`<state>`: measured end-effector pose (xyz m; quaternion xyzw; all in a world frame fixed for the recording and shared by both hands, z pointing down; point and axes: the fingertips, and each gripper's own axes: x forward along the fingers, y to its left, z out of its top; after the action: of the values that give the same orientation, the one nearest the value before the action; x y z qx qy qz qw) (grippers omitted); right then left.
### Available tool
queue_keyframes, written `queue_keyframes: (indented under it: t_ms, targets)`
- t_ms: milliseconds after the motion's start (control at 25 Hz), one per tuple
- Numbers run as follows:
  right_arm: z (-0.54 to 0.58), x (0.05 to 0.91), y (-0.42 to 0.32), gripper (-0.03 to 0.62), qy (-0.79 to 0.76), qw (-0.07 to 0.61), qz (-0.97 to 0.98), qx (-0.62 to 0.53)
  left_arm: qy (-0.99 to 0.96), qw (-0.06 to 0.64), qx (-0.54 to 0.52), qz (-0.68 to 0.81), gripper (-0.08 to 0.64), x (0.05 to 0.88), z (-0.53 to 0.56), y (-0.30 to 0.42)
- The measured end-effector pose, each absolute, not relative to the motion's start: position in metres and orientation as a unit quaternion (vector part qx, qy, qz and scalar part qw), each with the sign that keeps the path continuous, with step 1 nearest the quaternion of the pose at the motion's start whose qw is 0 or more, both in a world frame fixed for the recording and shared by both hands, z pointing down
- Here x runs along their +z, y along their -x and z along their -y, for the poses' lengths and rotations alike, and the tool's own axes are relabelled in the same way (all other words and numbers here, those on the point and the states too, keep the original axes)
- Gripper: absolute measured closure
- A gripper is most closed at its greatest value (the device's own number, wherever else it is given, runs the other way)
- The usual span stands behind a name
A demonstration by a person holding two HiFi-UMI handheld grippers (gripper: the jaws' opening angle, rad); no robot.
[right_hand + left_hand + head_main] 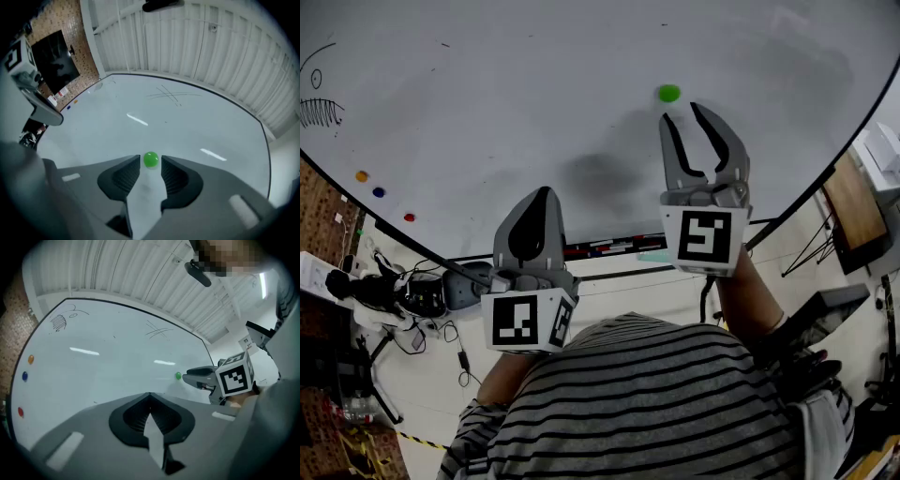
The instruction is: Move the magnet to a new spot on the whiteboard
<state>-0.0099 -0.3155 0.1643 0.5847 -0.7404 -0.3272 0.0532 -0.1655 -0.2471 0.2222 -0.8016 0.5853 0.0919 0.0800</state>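
The person, in a striped shirt [656, 403], stands at the board with a gripper in each hand. The left gripper [542, 199] is held low and back, jaws together on nothing, and plays no part in the work at present.

The right gripper [679, 112] is raised toward the board with its jaws spread wide. The green magnet [150, 160] sits on the whiteboard [534, 94] at the very mouth of those jaws, level with the tips and between them. Neither pad presses on it.

Assessment: the approach looks complete and the grasp has not been made. Closing on the magnet, pulling it off, carrying it and setting it on a fresh spot all remain.

The board is mostly bare and offers ample free area. It carries a scribbled drawing [319, 108] at its left, faint crossed strokes, and orange [362, 175], blue [379, 192] and red [409, 217] magnets along one edge, well apart from the green one. Beyond it are white ribbed wall panels [211, 47] and a brown patterned wall [56, 23] bearing a dark screen [55, 61].
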Motion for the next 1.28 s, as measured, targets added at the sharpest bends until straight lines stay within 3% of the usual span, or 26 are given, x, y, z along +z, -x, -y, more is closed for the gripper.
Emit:
queue_keyframes:
  t_ms: [840,1120,1280]
  targets:
    - [0.313,0.148,0.011,0.468,-0.588,-0.013,0.748,-0.306,0.804,0.07,0.08,-0.585,0.543,0.23,0.258,0.177]
    - [0.254,0.16,-0.014,0.468,-0.577,-0.019,0.764,-0.288,0.804,0.072,0.088,-0.584,0.543,0.229,0.224,0.147]
    - [0.191,0.168,-0.062,0.468,-0.57,-0.018,0.773,-0.279,0.804,0.078,0.088,-0.583,0.543,0.228,0.166,0.094]
